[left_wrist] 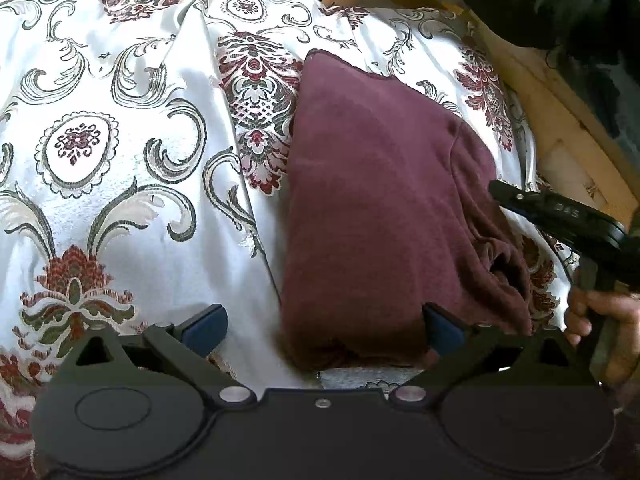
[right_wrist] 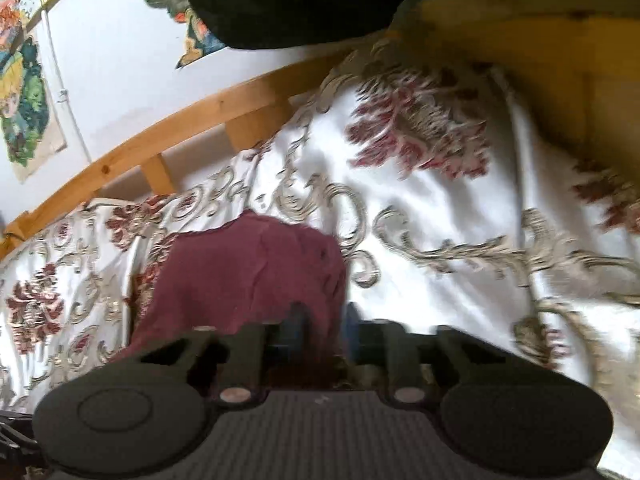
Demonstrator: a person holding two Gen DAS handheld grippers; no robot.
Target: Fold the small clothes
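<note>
A small maroon garment lies partly folded on a patterned white bedspread. My left gripper is open, its jaws wide apart over the garment's near edge, holding nothing. My right gripper has its fingers close together on the garment's right edge; that view is blurred. The right gripper also shows in the left wrist view, at the garment's right side, with a hand on its handle.
A wooden bed rail runs along the far side and the right side. A white wall with colourful posters lies beyond. A dark cloth hangs at the top.
</note>
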